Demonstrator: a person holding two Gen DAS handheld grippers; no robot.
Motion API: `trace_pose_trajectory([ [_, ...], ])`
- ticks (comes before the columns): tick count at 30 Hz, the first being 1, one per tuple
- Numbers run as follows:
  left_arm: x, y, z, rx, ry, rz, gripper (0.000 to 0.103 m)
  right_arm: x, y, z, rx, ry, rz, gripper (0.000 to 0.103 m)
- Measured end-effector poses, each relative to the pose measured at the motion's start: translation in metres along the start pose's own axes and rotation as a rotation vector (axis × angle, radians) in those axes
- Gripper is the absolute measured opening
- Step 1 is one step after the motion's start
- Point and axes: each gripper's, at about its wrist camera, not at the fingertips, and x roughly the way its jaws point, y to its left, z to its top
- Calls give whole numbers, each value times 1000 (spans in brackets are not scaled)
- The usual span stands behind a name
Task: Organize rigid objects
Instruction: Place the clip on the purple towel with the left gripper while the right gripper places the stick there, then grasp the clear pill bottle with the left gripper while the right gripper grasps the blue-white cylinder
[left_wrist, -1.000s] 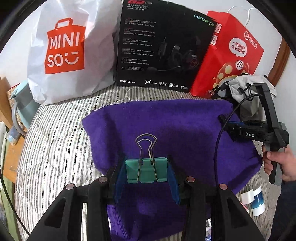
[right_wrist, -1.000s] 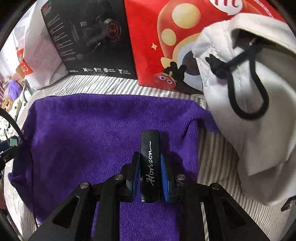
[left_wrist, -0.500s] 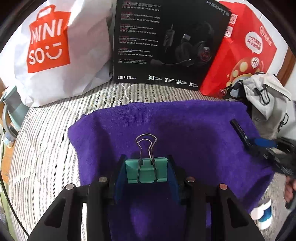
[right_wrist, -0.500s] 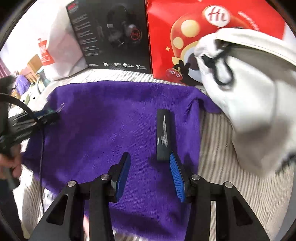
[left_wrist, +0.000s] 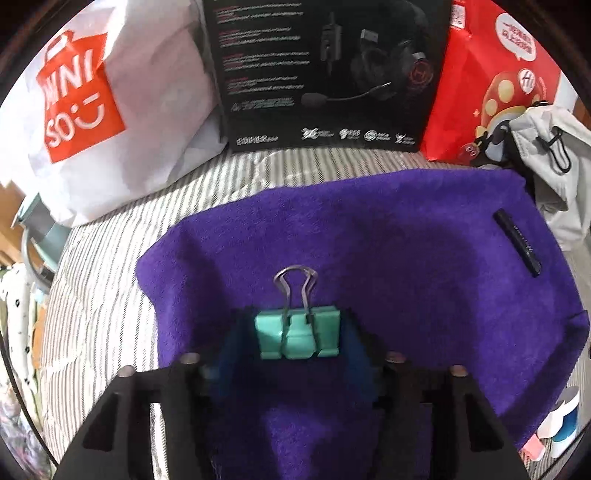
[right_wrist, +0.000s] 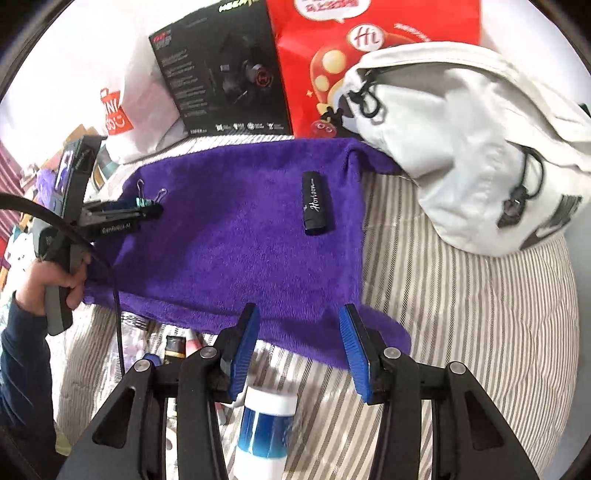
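We note the left claw (left_wrist: 297, 338) clamped on the teal binder clip (left_wrist: 298, 336), wire handles forward, above the purple towel's (left_wrist: 369, 236) left part. The right claw (right_wrist: 298, 345) gapes wide and empty at the towel's near edge. The black Horizon stick (right_wrist: 316, 203) lies flat on the towel's right side, near the white drawstring bag (right_wrist: 461, 147).

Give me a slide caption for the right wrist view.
Open right tool above a blue-white bottle, black Horizon case on the purple towel, left tool gripping a binder clip.
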Motion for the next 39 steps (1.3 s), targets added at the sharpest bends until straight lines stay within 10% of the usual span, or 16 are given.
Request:
trace_pose_trajectory([
  [2,-1,-4,-3,30,8,-2,68,-7,-2,-1,16,-15,8,46],
  [18,-120,-33,-84,-10,-85,-160,68,-57,-13,-35,135,-98,42,54],
  [26,-92,-65,-138,0,33,-189,68,-57,-17,-62,156,-83,46,54],
  [39,-81,-73,-154,136,3,-87,70,-49,-26,-98,205,-51,48,54],
])
